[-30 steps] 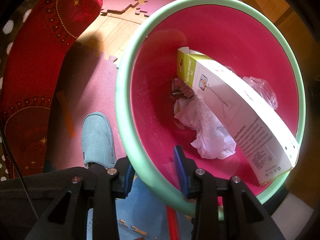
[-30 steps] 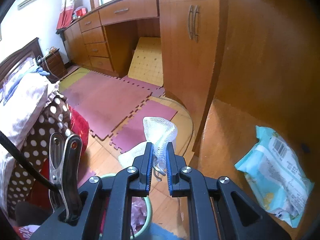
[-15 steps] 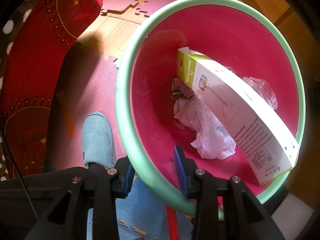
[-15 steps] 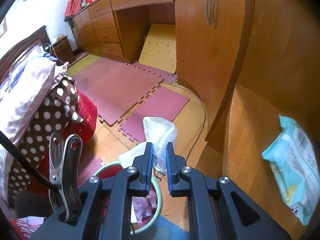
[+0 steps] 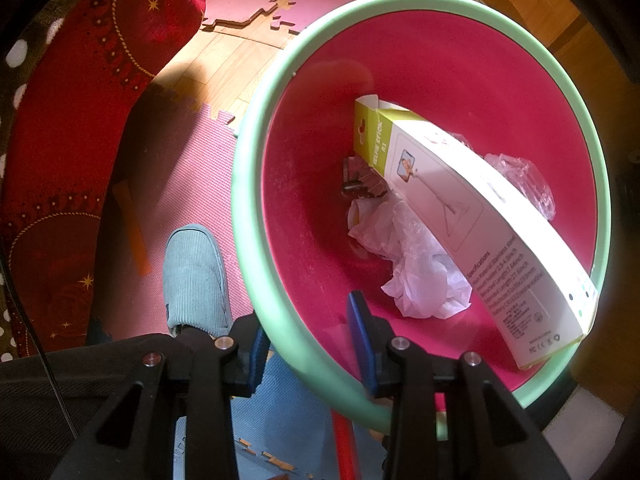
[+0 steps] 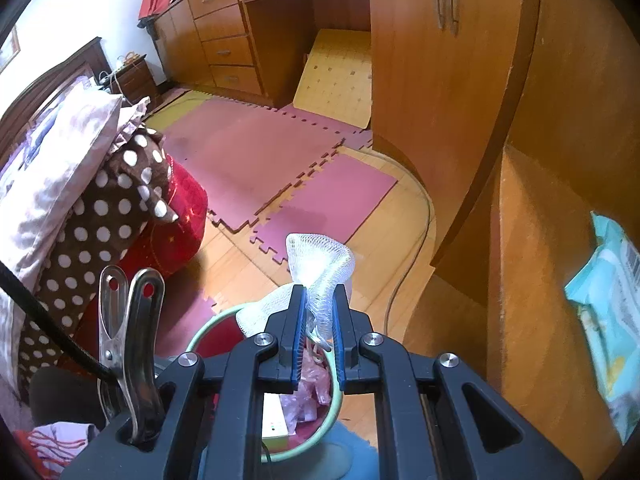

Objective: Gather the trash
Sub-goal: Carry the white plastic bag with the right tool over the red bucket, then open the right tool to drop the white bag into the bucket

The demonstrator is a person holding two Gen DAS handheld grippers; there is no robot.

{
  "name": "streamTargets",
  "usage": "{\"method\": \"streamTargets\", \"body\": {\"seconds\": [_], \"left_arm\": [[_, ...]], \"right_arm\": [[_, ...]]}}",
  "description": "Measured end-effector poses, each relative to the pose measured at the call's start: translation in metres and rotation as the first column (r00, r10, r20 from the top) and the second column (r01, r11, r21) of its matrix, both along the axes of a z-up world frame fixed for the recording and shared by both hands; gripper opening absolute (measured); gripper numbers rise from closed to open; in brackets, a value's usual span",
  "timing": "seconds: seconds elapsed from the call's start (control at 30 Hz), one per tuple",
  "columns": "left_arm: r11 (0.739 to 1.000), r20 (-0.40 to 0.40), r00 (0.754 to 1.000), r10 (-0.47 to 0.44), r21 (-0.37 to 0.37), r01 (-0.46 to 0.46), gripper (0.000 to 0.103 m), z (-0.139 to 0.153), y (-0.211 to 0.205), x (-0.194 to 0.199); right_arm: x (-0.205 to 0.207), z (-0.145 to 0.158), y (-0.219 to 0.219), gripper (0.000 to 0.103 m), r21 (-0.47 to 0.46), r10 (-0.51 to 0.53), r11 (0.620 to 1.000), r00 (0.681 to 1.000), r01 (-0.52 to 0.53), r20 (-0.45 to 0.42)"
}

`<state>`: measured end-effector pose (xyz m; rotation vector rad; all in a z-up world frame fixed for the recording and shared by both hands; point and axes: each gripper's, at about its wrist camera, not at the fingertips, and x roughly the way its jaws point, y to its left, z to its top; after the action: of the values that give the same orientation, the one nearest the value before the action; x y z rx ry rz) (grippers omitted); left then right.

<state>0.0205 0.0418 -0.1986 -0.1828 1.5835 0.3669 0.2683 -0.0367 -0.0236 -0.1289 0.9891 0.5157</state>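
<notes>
Both grippers work over a bedroom bin: the right gripper (image 6: 317, 320) pinches a white foam net (image 6: 320, 264) above it, while the left gripper (image 5: 308, 350) clamps the bin's green rim (image 5: 256, 276).

Inside the pink bin (image 5: 460, 60) lie a long selfie-stick box (image 5: 472, 216), crumpled white plastic (image 5: 416, 264) and a clear wrapper (image 5: 520, 180). Close by are a slippered foot (image 5: 196, 276), a red cushion (image 5: 76, 120) and pink foam mats (image 6: 256, 148); a blue wipes packet (image 6: 608, 320) rests on a wooden ledge (image 6: 528, 264).

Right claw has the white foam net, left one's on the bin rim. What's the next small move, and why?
Probably carry the right claw down and over the bin, then open it. The foam net is pinched above the rim's far edge, not yet over the opening, and the left claw grips the green rim.
</notes>
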Motion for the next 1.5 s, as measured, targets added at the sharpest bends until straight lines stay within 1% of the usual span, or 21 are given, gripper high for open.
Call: {"method": "streamTargets", "body": {"seconds": [0.47, 0.97, 1.27, 1.5], "left_arm": [[1.000, 0.001, 1.000, 0.000, 0.001, 0.000, 0.038, 0.000, 0.000, 0.000], [1.000, 0.001, 1.000, 0.000, 0.001, 0.000, 0.038, 0.000, 0.000, 0.000], [1.000, 0.001, 1.000, 0.001, 0.000, -0.001, 0.038, 0.000, 0.000, 0.000], [1.000, 0.001, 1.000, -0.001, 0.000, 0.001, 0.038, 0.000, 0.000, 0.001]], "right_arm": [[0.000, -0.033, 0.016, 0.013, 0.000, 0.038, 0.999, 0.996, -0.038, -0.084], [-0.009, -0.072, 0.039, 0.013, -0.008, 0.105, 0.994, 0.979, -0.108, -0.174], [-0.011, -0.104, 0.050, 0.013, -0.040, 0.141, 0.987, 0.957, -0.156, -0.255], [-0.007, -0.140, 0.060, 0.013, -0.079, 0.154, 0.979, 0.932, -0.189, -0.327]]}}
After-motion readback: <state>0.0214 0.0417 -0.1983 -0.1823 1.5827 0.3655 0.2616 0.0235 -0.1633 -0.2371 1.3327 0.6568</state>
